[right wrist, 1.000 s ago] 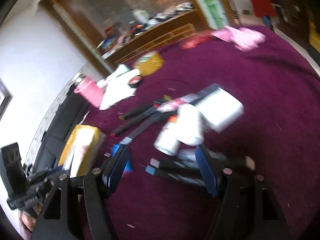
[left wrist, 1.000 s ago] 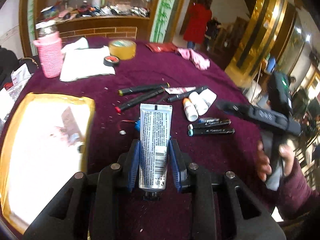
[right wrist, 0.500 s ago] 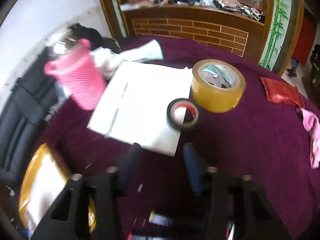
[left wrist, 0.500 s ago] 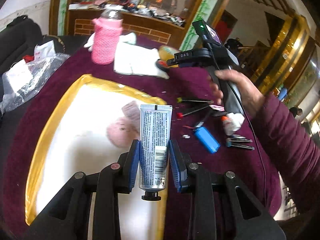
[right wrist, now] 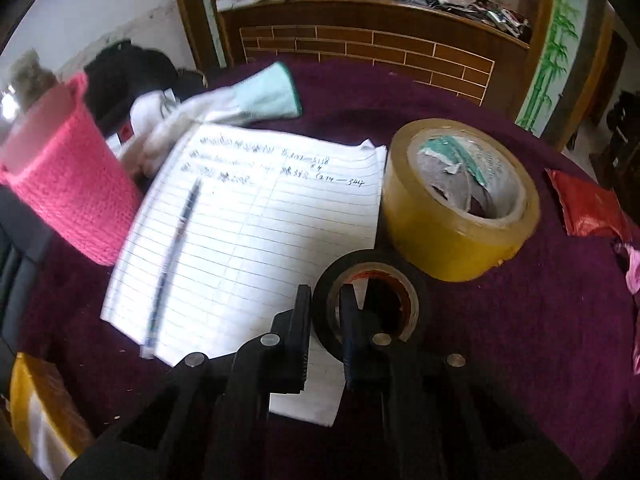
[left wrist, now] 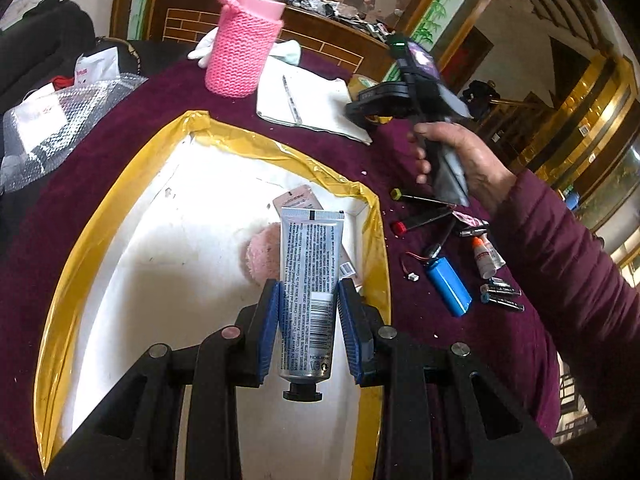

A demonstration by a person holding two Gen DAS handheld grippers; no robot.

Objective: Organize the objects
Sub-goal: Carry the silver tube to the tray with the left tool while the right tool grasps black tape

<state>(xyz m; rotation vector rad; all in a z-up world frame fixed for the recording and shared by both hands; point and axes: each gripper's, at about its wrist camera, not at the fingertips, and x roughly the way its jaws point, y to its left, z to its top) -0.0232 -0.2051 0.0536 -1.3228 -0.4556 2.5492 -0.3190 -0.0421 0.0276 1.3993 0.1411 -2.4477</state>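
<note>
Pinching a silver cream tube [left wrist: 310, 280] cap-down, the left gripper [left wrist: 310, 312] holds it over the right part of the yellow-rimmed white tray [left wrist: 120, 208], above a pink puff [left wrist: 260, 256] lying inside. Only the left view shows the markers [left wrist: 424, 220], blue battery [left wrist: 448, 286] and small bottle [left wrist: 484, 254] on the maroon tablecloth [left wrist: 400, 168] right of the tray. Only the right view shows the right gripper [right wrist: 326, 320] clamped on the wall of the black tape roll [right wrist: 370, 304], one finger inside the core, beside the yellow tape roll [right wrist: 456, 208] and the lined notebook [right wrist: 256, 240]. A second ago the tube was over the cloth and the right gripper spread over the bottles.
</note>
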